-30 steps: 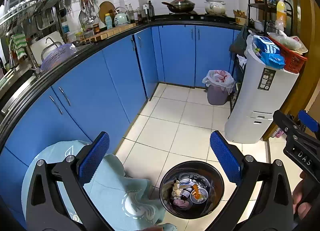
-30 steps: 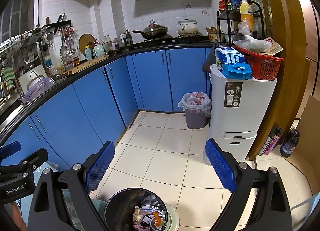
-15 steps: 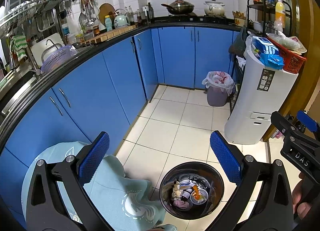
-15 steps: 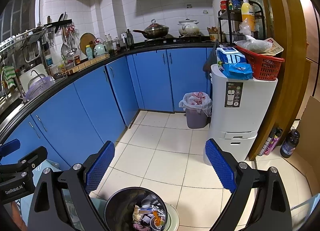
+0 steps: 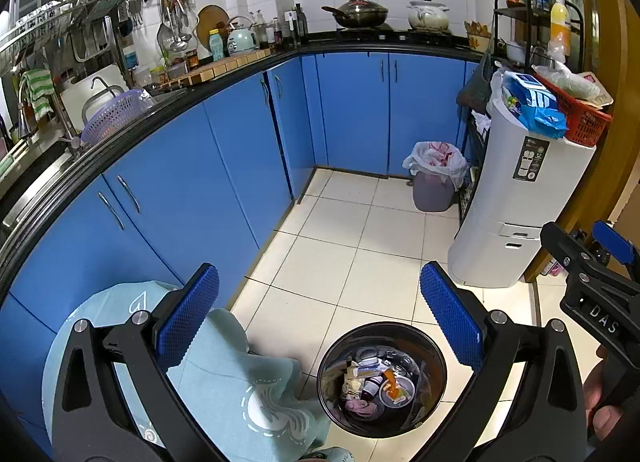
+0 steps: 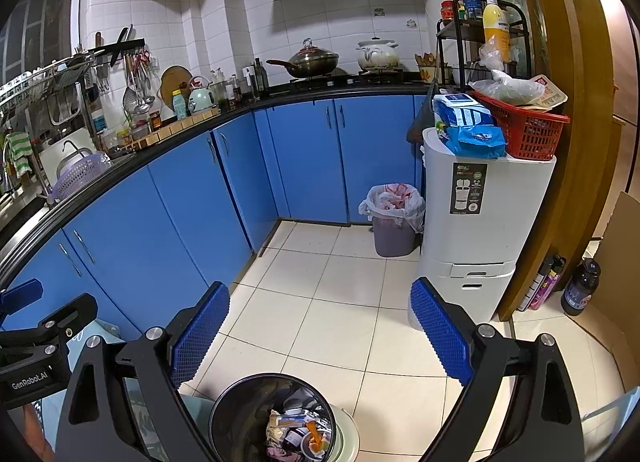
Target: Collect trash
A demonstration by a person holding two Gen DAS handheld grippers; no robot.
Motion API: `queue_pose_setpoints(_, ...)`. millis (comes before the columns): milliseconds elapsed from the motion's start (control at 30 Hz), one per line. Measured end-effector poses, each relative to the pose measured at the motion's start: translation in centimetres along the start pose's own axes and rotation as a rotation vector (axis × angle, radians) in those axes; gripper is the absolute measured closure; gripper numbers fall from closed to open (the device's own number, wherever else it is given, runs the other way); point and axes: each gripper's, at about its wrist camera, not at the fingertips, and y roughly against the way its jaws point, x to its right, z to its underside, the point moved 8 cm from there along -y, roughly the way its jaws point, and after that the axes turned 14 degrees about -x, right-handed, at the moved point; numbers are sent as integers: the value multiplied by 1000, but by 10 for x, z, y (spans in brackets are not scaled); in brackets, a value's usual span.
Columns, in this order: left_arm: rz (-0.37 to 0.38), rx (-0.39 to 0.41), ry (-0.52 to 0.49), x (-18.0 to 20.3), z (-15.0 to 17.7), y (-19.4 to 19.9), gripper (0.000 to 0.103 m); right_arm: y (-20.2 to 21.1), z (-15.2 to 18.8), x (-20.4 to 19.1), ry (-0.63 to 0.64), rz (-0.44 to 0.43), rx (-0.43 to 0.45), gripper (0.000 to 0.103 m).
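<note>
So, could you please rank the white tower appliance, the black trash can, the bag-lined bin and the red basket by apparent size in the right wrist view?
1. white tower appliance
2. black trash can, enlarged by nearness and cut off by the frame's edge
3. red basket and bag-lined bin look alike; unranked.

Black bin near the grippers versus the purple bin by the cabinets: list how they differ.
The black bin is bare, with no liner; the purple bin has a white bag folded over its rim. The black bin stands close below the open grippers; the purple bin stands far off beside the white appliance. Both stand upright on the floor and hold trash.
</note>
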Motion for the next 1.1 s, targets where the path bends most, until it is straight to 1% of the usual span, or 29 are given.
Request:
queue_pose_setpoints(667, 0, -7, 4, 3, 0, -1, 4, 0, 0, -1, 0, 0, 0, 13)
queue_pose_setpoints(933, 38, -4, -5, 10, 2, 2, 4, 0, 0, -2, -1, 0, 1, 13)
queue_pose_setpoints(1100, 36, -3, -10, 10, 2, 3, 4, 0, 0, -3, 2, -1, 2, 13)
